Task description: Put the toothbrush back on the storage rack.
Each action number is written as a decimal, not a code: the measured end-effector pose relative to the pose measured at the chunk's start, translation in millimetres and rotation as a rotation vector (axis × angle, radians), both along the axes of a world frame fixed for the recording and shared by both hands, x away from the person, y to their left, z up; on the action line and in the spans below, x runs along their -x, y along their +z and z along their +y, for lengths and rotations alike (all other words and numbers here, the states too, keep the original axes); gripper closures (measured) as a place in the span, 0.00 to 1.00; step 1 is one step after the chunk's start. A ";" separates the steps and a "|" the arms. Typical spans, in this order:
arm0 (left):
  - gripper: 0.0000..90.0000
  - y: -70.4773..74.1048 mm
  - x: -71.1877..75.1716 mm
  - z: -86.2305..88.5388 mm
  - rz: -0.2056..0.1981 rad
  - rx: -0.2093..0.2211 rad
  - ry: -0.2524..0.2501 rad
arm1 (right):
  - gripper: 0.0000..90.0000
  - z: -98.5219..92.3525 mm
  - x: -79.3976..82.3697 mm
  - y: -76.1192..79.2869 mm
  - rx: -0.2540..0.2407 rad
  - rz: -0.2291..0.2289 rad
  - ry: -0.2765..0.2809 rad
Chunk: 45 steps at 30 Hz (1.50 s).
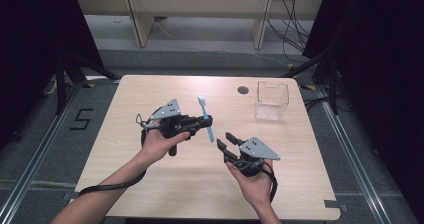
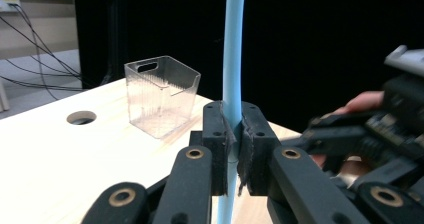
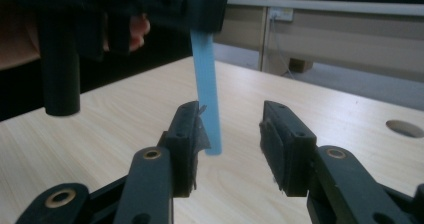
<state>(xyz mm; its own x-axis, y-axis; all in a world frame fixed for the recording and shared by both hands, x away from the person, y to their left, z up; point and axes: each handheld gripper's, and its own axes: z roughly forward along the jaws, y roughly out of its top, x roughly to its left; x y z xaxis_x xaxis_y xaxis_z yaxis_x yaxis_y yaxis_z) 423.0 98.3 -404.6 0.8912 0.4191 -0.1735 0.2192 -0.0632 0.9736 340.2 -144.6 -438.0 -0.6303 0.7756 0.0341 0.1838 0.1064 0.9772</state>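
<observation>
Light blue toothbrush (image 1: pixel 206 119), slim plastic handle, white bristle head at its 12 o'clock end, held off the wooden table near its centre, handle end toward 6 o'clock, mid-handle pinched between the left gripper (image 1: pixel 207 121) pads

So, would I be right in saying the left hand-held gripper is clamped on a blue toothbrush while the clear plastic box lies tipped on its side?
Not quite: the clear plastic box stands upright, open end up, as the high view shows. The rest holds: the left hand-held gripper is clamped on the blue toothbrush.
</observation>
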 end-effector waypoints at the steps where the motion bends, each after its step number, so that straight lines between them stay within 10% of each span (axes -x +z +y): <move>1: 0.92 -1.6 0.5 -1.4 -0.001 -0.016 0.006 | 0.69 -1.1 -0.3 7.7 0.003 -0.027 0.001; 23: 0.92 -7.0 7.2 -14.7 -0.038 -0.104 0.010 | 0.75 26.4 -20.5 48.5 -0.043 -0.114 0.024; 45: 0.92 -7.0 13.9 -22.5 -0.099 -0.147 0.025 | 0.94 29.9 -24.5 48.7 -0.063 -0.086 0.012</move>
